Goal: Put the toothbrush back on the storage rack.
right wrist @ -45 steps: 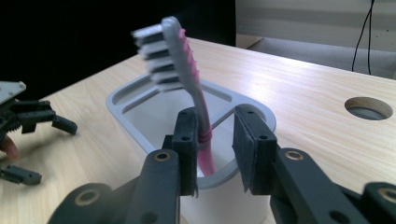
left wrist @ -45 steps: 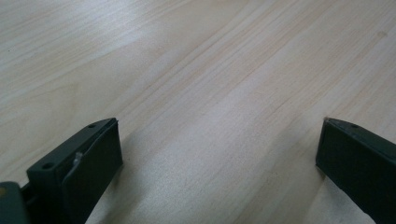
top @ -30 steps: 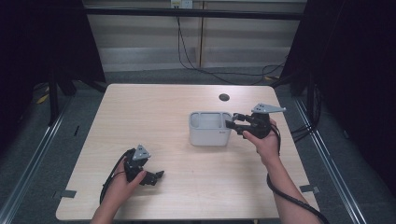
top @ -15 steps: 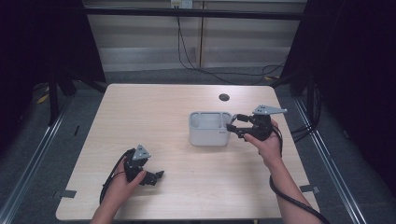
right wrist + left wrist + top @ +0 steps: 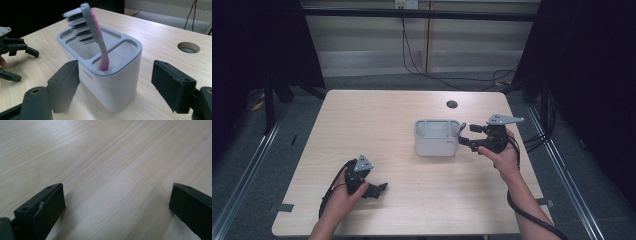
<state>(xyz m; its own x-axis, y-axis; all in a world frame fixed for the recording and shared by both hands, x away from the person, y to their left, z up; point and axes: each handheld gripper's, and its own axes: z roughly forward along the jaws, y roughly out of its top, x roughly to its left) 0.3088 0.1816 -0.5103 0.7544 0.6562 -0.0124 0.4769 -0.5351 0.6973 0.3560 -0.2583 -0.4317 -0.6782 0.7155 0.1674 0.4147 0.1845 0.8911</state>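
Wood table carries a white-grey holder right of centre; pink-grey toothbrush stands head-up in its small end slot, long axis near vertical. Right claw, jaws apart, faces that end, nearer by far. Left claw, jaws apart, rests well away near the front edge.

The pale wooden bench is seen with a fine straight grain and a smooth, softly sheened finish. The white rectangular plastic holder is finished matt, and its grey plastic rim looks equally dull. The grey-and-pink plastic toothbrush is given a smooth handle and dark bristles. The right claw is made of matt black plastic with faintly textured pads; the left claw is likewise matt black.
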